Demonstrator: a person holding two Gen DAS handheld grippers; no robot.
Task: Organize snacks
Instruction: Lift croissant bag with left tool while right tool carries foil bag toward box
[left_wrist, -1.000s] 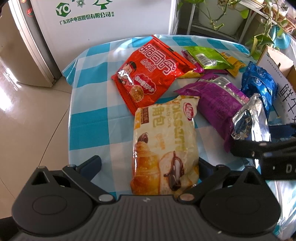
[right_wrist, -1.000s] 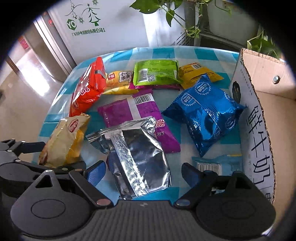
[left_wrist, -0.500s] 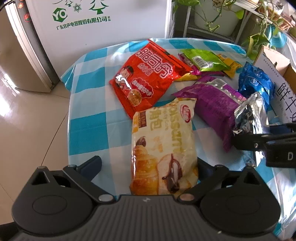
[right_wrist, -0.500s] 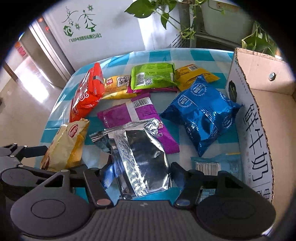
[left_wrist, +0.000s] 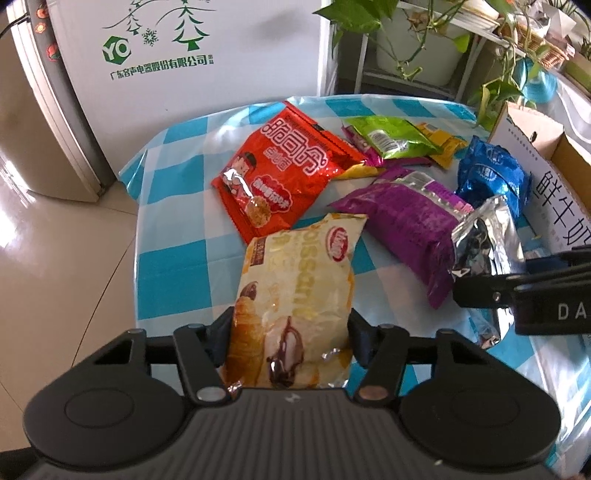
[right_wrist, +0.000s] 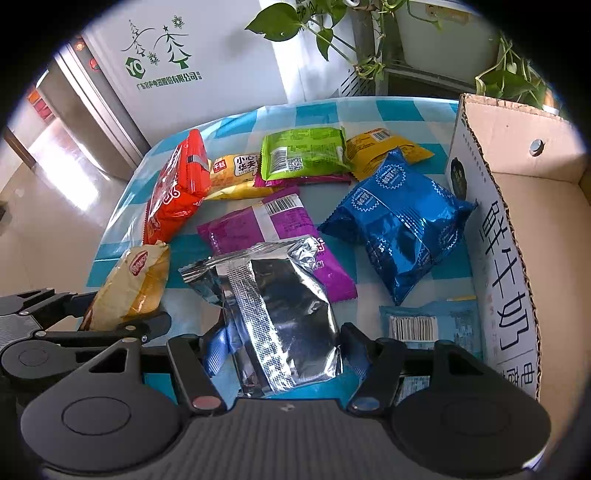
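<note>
While both grippers are pinching a packet each, the step in hand looks like the lift and carry toward the cardboard box (right_wrist: 517, 206) standing at the right edge of the table (left_wrist: 173, 254). The left gripper (left_wrist: 290, 332) is clamping its fingers on the near end of the croissant packet (left_wrist: 295, 295), whose far end is pointing toward the red snack bag (left_wrist: 280, 177). The right gripper (right_wrist: 280, 350) is squeezing the lower part of the silver foil packet (right_wrist: 273, 310), which is lying partly over the purple packet (right_wrist: 280, 236).

Doing this well is mostly a matter of grip and clearance. Each packet is being held only by one end, so I judge that both will droop — raising them straight up before any sideways travel should keep their free ends from dragging neighbours along. The silver one is probably slippery and puffy; a firm but not crushing squeeze seems wise. The purple packet under it may shift as it rises.

The box wall is just beside the blue packet (right_wrist: 399, 236) and the pale blue packet (right_wrist: 428, 325), so the right gripper has the short route and should probably go in first, leaving room for the left one to cross over the green packet (right_wrist: 303, 155), the yellow packet (right_wrist: 384, 147) and the rest — high enough to clear the box's corrugated rim.
</note>
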